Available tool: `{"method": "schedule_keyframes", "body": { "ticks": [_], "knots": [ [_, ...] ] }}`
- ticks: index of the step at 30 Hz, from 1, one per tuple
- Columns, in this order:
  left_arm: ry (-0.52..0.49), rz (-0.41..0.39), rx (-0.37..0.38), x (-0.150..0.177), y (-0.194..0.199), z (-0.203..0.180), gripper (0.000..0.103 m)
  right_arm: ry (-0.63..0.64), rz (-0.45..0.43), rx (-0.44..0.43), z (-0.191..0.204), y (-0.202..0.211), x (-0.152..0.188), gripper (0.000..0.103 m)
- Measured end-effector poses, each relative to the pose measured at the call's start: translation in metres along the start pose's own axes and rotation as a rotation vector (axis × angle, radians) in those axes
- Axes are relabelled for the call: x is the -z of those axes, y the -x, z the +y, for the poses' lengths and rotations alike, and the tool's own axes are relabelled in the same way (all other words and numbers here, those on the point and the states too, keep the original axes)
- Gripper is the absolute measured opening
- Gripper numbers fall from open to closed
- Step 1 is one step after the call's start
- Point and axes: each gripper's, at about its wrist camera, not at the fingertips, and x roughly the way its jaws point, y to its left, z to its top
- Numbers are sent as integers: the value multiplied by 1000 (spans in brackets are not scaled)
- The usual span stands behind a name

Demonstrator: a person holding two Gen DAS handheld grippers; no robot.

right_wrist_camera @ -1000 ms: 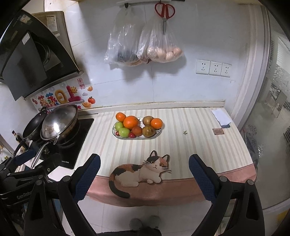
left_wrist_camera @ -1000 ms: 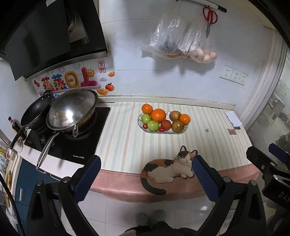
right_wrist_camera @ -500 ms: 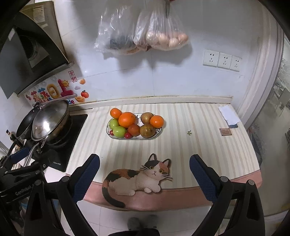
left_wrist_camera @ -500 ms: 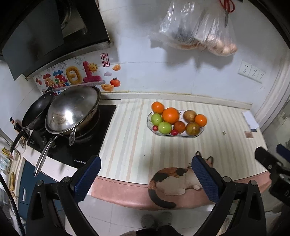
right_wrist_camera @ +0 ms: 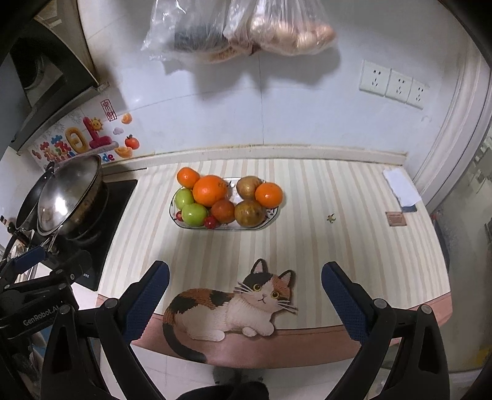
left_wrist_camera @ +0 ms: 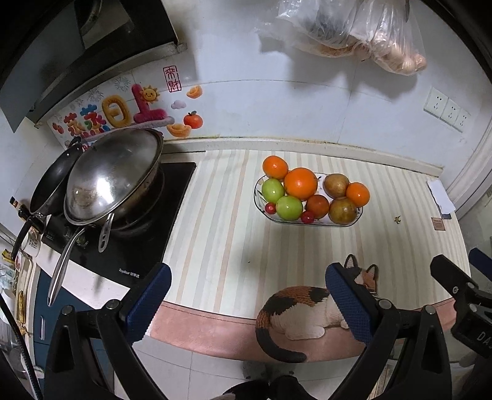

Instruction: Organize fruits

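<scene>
A clear oval fruit dish (left_wrist_camera: pixel 350 222) (right_wrist_camera: pixel 272 217) sits on the striped counter near the back wall. It holds oranges (left_wrist_camera: pixel 300 183) (right_wrist_camera: pixel 210 190), green apples (left_wrist_camera: pixel 289 207) (right_wrist_camera: pixel 194 214), brown fruits (left_wrist_camera: pixel 343 210) (right_wrist_camera: pixel 249 213) and small red cherry tomatoes (left_wrist_camera: pixel 307 217) (right_wrist_camera: pixel 210 222). My left gripper (left_wrist_camera: pixel 247 287) is open and empty above the counter's front edge, well short of the dish. My right gripper (right_wrist_camera: pixel 245 284) is open and empty over the cat mat, also short of the dish.
A cat-shaped mat (left_wrist_camera: pixel 303 314) (right_wrist_camera: pixel 233 304) lies at the counter's front edge. A lidded wok (left_wrist_camera: pixel 113 178) (right_wrist_camera: pixel 69 198) and a black pan (left_wrist_camera: pixel 53 181) sit on the hob at left. Plastic bags (right_wrist_camera: pixel 246 27) hang on the wall. Paper (right_wrist_camera: pixel 401 187) lies at right.
Both grippers have moved forward toward the counter and the dish, which looks larger and lower in view. Both stay open.
</scene>
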Motion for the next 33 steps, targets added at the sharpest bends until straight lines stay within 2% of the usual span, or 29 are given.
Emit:
{"method": "schedule_keyframes", "body": {
  "ticks": [5, 33],
  "knots": [
    [3, 6, 5, -1, -1, -1, 103, -5, 21, -7, -1, -9, 0, 101],
    [6, -6, 6, 1, 5, -9, 103, 9, 26, -12, -1, -7, 1, 101]
  ]
}}
